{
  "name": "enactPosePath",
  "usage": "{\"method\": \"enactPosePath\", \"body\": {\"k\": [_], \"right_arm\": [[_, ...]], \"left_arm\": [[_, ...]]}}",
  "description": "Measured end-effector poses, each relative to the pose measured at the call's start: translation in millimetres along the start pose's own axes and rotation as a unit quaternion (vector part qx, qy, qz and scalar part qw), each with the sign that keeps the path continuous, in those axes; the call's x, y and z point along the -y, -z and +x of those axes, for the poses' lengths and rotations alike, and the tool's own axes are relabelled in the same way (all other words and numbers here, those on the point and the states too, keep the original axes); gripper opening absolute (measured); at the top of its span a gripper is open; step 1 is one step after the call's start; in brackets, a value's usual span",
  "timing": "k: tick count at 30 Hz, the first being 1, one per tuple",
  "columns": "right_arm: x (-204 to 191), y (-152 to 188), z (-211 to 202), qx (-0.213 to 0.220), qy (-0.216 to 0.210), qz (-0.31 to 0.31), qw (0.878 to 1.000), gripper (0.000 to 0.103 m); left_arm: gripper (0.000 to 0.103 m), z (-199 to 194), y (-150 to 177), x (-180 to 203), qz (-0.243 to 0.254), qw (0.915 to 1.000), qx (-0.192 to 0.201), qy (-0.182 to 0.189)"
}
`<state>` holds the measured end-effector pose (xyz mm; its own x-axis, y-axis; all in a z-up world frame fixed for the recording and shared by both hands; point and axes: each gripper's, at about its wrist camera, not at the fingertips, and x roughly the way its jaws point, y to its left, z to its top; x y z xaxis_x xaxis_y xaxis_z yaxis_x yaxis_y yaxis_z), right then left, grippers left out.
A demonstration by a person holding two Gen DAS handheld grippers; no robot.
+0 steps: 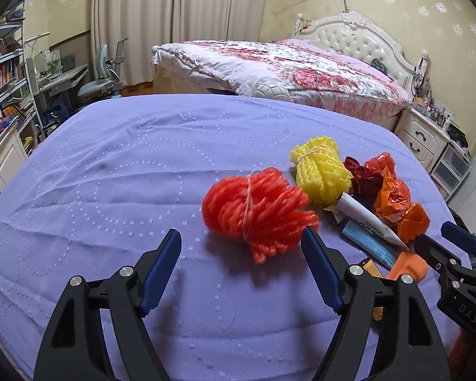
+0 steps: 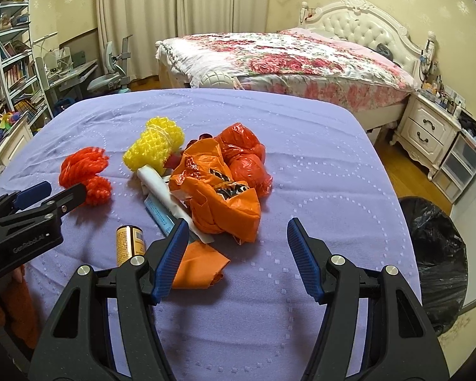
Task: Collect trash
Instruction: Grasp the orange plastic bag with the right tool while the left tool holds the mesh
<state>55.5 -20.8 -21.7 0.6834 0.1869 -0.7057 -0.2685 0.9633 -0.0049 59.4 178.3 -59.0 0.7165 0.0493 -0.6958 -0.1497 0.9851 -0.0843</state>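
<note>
Trash lies on a purple-covered table [image 1: 111, 174]. A red foam net bundle [image 1: 257, 209] sits just ahead of my open left gripper [image 1: 241, 250], between its fingertips; it also shows in the right wrist view [image 2: 85, 174]. Beside it lie a yellow foam net [image 2: 155, 146], crumpled orange plastic bags [image 2: 225, 187], a white paper roll [image 2: 161, 193], a blue-printed box [image 2: 161, 219] and a small gold can [image 2: 130, 243]. My right gripper [image 2: 236, 244] is open and empty, just short of the orange bags.
A black-lined trash bin [image 2: 434, 254] stands off the table's right edge. A floral bed [image 2: 285, 60] lies behind, white nightstand [image 2: 428, 130] at right, desk, chair and bookshelves [image 2: 12, 70] at left.
</note>
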Motion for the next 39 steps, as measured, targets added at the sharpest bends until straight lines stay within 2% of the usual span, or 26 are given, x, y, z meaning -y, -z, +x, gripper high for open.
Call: {"method": "enactPosePath", "body": {"k": [5, 8, 12, 15, 21, 25, 26, 27, 33, 39], "right_arm": [[6, -2, 0, 0.000, 0.001, 0.002, 1.000, 0.063], [10, -4, 0, 0.001, 0.003, 0.004, 1.000, 0.063], [14, -6, 0, 0.002, 0.004, 0.007, 1.000, 0.064], [14, -6, 0, 0.001, 0.004, 0.006, 1.000, 0.064], [16, -6, 2, 0.000, 0.003, 0.004, 1.000, 0.064], [14, -5, 2, 0.000, 0.003, 0.005, 1.000, 0.064], [15, -5, 2, -0.001, 0.003, 0.005, 1.000, 0.064], [14, -5, 2, -0.001, 0.003, 0.005, 1.000, 0.064], [9, -7, 7, -0.004, -0.004, 0.004, 1.000, 0.064], [0, -9, 10, -0.005, -0.009, -0.007, 1.000, 0.062]], "left_arm": [[0.076, 8, -7, 3, 0.008, 0.9999, -0.009, 0.010], [0.077, 4, -9, 4, 0.011, 0.9999, 0.000, 0.009], [0.079, -3, -13, 9, 0.014, 0.9995, 0.012, 0.025], [0.081, 0, -17, 17, 0.029, 0.9994, 0.015, 0.014], [0.081, 20, -25, 25, 0.042, 0.9991, -0.003, 0.005], [0.081, 32, -20, 26, 0.053, 0.9980, -0.033, -0.011], [0.079, 32, -20, 23, 0.047, 0.9983, -0.035, -0.010], [0.070, 30, -19, 20, 0.038, 0.9987, -0.032, -0.008], [0.061, 26, -15, 13, 0.035, 0.9989, -0.032, -0.007], [0.058, 12, -8, 6, 0.031, 0.9994, -0.018, -0.005]]}}
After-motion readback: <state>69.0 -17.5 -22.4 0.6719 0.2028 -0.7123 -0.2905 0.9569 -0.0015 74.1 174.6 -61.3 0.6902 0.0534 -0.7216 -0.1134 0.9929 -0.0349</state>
